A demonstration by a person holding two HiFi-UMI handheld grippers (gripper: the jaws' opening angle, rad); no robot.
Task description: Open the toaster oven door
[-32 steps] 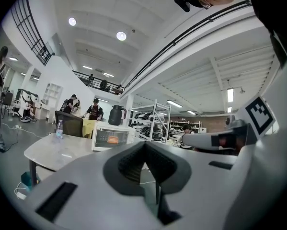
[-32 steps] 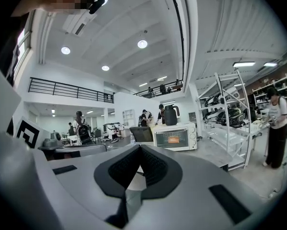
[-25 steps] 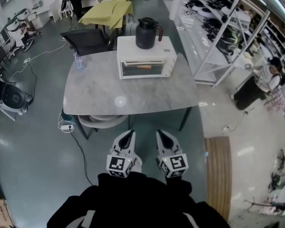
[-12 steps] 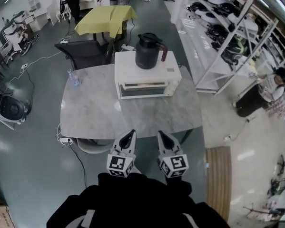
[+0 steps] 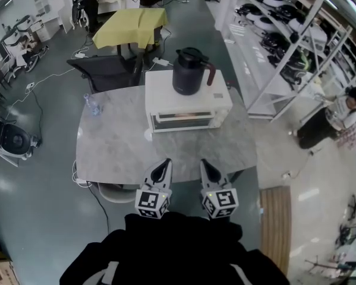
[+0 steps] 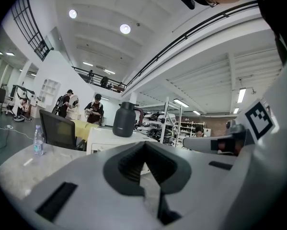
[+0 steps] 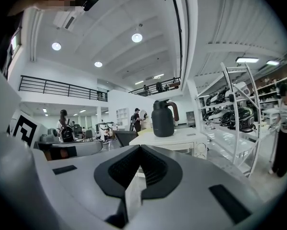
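A white toaster oven [image 5: 186, 103] stands on the far half of the grey marble table [image 5: 115, 147], its glass door [image 5: 183, 120] shut and facing me. A black jug [image 5: 189, 71] sits on top of it. Both grippers hover side by side at the table's near edge, well short of the oven: the left gripper [image 5: 161, 170] and the right gripper [image 5: 208, 171], each with jaws together and empty. In the left gripper view the oven [image 6: 105, 140] and jug [image 6: 125, 120] show beyond the gripper [image 6: 145, 164]. The right gripper view shows the oven [image 7: 181, 140] past that gripper [image 7: 141, 169].
A small water bottle [image 5: 93, 104] stands at the table's far left. A black chair [image 5: 106, 70] and a yellow-draped table [image 5: 136, 22] lie behind. Metal shelving [image 5: 284, 34] lines the right side, with a person [image 5: 332, 120] near it. A pale stool [image 5: 115, 190] sits under the table's near edge.
I have come closer to the table: the oven and table have slid nearer in the head view, and both grippers now reach the table's near edge. Their jaws stay together.
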